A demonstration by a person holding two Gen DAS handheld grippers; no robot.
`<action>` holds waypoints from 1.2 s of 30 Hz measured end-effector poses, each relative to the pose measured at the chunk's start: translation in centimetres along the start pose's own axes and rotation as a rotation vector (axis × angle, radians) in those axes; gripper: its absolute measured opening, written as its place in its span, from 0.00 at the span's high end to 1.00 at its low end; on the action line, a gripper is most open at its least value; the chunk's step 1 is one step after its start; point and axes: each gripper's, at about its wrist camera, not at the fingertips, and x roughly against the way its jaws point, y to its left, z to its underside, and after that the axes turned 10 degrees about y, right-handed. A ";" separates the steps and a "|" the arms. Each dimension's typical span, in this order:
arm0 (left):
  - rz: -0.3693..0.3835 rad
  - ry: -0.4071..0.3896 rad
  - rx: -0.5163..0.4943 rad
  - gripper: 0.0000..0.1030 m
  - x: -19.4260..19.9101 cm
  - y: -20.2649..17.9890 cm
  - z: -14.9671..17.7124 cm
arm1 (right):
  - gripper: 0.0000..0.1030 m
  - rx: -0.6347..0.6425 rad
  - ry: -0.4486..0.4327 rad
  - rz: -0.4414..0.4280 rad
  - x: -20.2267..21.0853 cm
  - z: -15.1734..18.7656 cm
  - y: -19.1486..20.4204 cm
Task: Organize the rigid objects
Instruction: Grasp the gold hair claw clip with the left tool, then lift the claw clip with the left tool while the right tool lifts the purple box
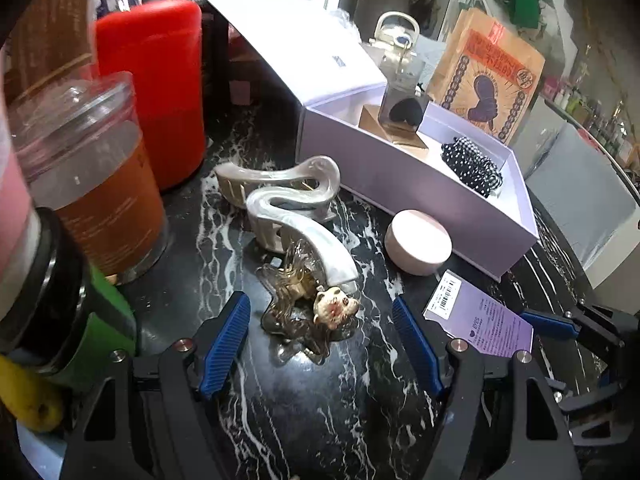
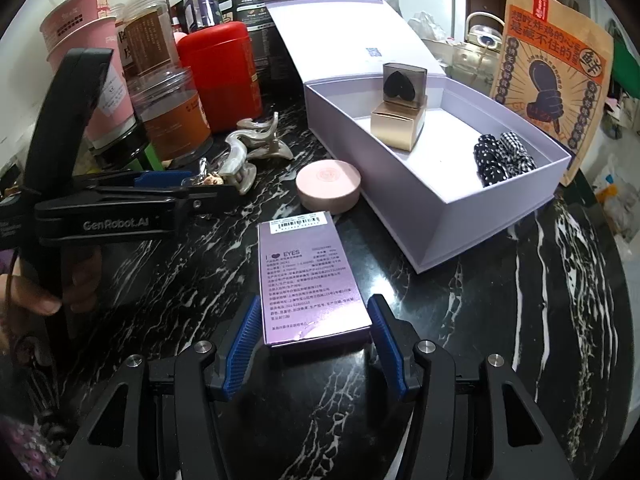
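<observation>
Veined black marble (image 2: pixel 520 300), glossy lilac carton (image 2: pixel 312 280).

Indoor light glaring off marble tabletop (image 2: pixel 520 312); fisheye bending edges, dark vignette encroaching corners; nearest jars (image 1: pixel 36 208) blurring.

Right wrist view. The right claw (image 2: pixel 314 340) stands open, its blue pads (image 2: pixel 240 346) flanking the near end of a flat purple carton (image 2: pixel 308 280) lying on the black marbled tabletop (image 2: pixel 520 300) (whether the pads touch it cannot be told). Beyond the carton sits a round pink case (image 2: pixel 329 185), just beside the open lavender box (image 2: pixel 432 236). Inside the box: a gold carton (image 2: pixel 397 126) with a smoky heart case (image 2: pixel 404 82) on top, and dotted scrunchies (image 2: pixel 502 158) at the right wall. At left, the left claw (image 2: pixel 200 188) reaches toward pearly hair clips (image 2: pixel 248 148). Jars and a red canister (image 2: pixel 218 76) stand behind.
</observation>
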 end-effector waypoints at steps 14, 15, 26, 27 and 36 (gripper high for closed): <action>0.000 -0.002 -0.063 0.53 -0.7 -0.6 0.0 | 0.47 -0.020 -0.008 0.013 0.3 0.5 0.0; -0.003 -0.002 -0.071 0.53 -0.6 -0.7 0.1 | 0.47 -0.021 -0.010 0.013 0.4 0.5 0.0; 0.035 0.007 -0.108 0.53 1.0 -2.2 3.7 | 0.47 -0.034 -0.019 0.035 1.8 2.4 0.3; 0.040 0.008 -0.111 0.53 1.2 -2.5 4.0 | 0.47 -0.038 -0.017 0.037 1.9 2.6 0.3; 0.050 0.018 -0.107 0.53 2.1 -3.6 6.0 | 0.47 -0.082 0.015 0.023 2.8 4.8 0.9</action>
